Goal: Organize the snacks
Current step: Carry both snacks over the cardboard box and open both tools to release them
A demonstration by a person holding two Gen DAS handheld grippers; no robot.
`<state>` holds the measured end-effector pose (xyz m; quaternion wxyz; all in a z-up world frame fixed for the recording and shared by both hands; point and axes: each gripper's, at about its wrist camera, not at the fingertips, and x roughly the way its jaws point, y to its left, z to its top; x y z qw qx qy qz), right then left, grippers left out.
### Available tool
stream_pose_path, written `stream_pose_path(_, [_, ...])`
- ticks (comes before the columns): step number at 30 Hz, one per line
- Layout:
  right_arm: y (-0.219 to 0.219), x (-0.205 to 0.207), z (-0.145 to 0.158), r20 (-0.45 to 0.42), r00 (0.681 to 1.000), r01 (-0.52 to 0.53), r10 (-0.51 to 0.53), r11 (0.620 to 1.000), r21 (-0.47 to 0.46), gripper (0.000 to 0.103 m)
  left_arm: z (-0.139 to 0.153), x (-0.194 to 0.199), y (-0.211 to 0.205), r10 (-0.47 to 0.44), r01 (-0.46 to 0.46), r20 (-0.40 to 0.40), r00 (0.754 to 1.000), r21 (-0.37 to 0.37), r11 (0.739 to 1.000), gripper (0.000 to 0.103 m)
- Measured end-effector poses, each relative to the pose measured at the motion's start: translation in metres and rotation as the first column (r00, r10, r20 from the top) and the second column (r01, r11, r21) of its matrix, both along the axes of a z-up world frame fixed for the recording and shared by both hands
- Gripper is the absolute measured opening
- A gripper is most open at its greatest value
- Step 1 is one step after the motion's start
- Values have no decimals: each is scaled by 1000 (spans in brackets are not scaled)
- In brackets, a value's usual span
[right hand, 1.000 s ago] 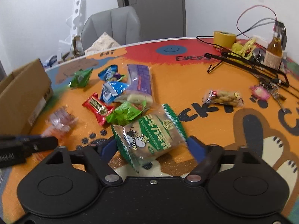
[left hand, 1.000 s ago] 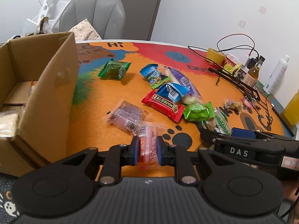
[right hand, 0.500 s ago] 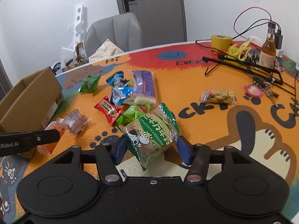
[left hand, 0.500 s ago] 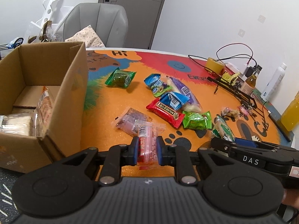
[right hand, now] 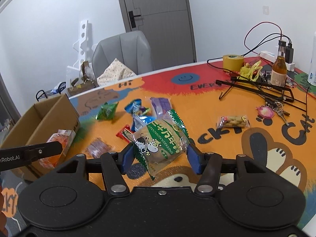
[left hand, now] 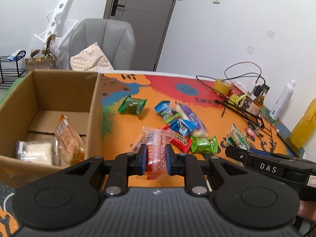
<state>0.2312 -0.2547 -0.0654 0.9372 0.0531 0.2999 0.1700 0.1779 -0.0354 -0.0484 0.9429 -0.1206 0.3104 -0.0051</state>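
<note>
Two grips loaded: left gripper fingers pinch clear pink-red candy packet; right gripper fingers clamp green cow-print cake wrapper. Open brown cardboard box left of left fingers. Risk: slick, crinkly film slipping free, packet falling short onto tabletop.

Grey chair behind the tabletop with a dotted cushion on the seat; grey door and white perforated rack at the back wall. Far right side of the tabletop: yellow tape roll, brown glass bottle, black wire rack, red and black cables, keys with a pink charm. Left view adds a white spray bottle and an orange juice bottle at the right edge.
</note>
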Motion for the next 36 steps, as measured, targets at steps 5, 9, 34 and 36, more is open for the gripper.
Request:
stream_pose_path(5, [8,-3,6,11,1000,4,-4,1000,17,54,9,-5,9,8,-8,29,1000,-2,1000,18])
stream_pose_path(9, [15,-5,12,21,1000,-1,0,999,33,54,14,-8,18,24,-24,43,999,-4,1000,18])
stream_pose_path(34, [80,-3,39,79,989,-130,124,989,69,54,31,-29,104,217,-217,78,973,-1,976,18])
stream_pose_path(36, [86,-3,40,80,987,-141,136,988,65,54,30,-28,111,232,-232,74,970,-3,973,18])
